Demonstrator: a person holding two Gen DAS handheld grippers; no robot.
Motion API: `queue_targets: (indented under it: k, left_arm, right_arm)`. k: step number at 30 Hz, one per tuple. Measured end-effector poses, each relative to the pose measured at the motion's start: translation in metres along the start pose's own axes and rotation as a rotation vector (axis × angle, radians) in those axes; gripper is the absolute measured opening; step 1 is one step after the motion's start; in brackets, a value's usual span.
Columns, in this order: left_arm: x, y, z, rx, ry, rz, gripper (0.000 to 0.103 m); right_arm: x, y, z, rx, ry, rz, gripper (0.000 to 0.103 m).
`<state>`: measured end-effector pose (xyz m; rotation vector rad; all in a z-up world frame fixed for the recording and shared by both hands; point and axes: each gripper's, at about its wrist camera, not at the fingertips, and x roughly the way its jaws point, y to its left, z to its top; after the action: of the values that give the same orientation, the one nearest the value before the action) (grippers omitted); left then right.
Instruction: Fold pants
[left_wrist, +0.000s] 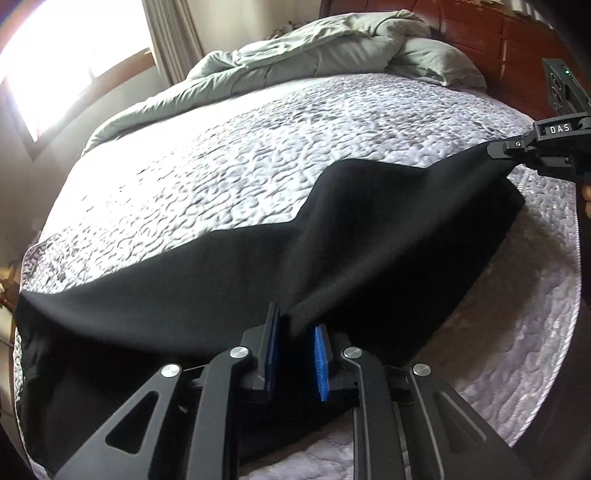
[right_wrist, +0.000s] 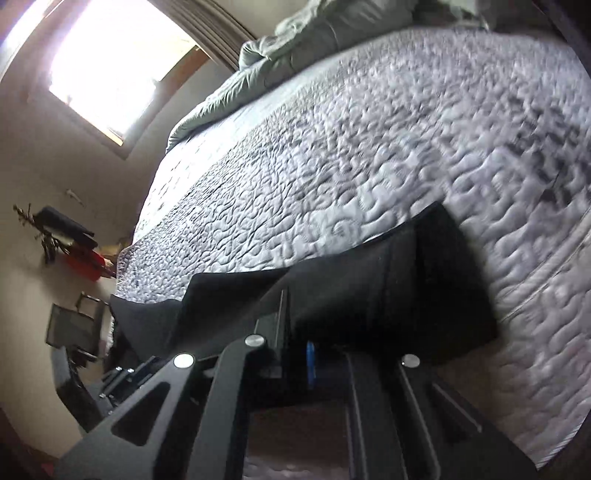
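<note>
Stretching across the near edge of the bed, the black pants (left_wrist: 207, 295) hang between the two grippers, with one end lifted toward the right and the rest draped flat on the quilt (left_wrist: 229, 162). The left gripper (left_wrist: 295, 354) has a ridge of the black cloth pinched up between its blue pads (left_wrist: 320, 360), the jaws drawn in on that fold. The right gripper (left_wrist: 506, 149) is clamped on the far corner of the pants, pulling the cloth up off the bed into a taut slope; in its own view the cloth covers its fingers and only a sliver of blue pad (right_wrist: 311, 360) shows under the fabric. No box, basket or other container appears in either view. The quilt is pale grey-lilac with a pebbled stitch pattern and covers most of the bed. At the head of the bed lies a rumpled sage-green comforter (left_wrist: 295, 48) with a matching pillow (left_wrist: 436, 62), backed by a dark red wooden headboard (left_wrist: 480, 33). A bright window (right_wrist: 110, 70) with a wooden frame and a curtain (left_wrist: 170, 40) stands on the left wall. Beyond the left bedside, the right wrist view shows a dark chair (right_wrist: 70, 328) and a red object (right_wrist: 83, 264) against the wall, too blurred to name.
</note>
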<state>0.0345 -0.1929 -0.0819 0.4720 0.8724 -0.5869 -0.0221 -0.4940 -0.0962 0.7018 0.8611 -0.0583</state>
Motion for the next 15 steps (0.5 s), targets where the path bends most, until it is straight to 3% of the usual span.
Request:
queue_targets:
  k: [3, 7, 12, 15]
  left_arm:
    - [0.009, -0.013, -0.002, 0.028, 0.022, -0.01, 0.017]
    - [0.03, -0.024, -0.011, 0.032, 0.08, -0.011, 0.017]
    - [0.037, -0.024, -0.015, 0.04, 0.083, -0.002, 0.018]
    - [0.036, -0.023, -0.009, 0.024, 0.077, -0.007, 0.018]
  right_arm:
    - [0.0, -0.023, -0.007, 0.036, 0.018, -0.014, 0.005]
    - [0.029, -0.067, -0.029, 0.174, 0.139, -0.042, 0.006]
    - [0.025, -0.062, -0.036, 0.159, 0.114, -0.059, 0.006]
    - [0.02, -0.05, -0.023, 0.118, 0.077, -0.081, 0.006]
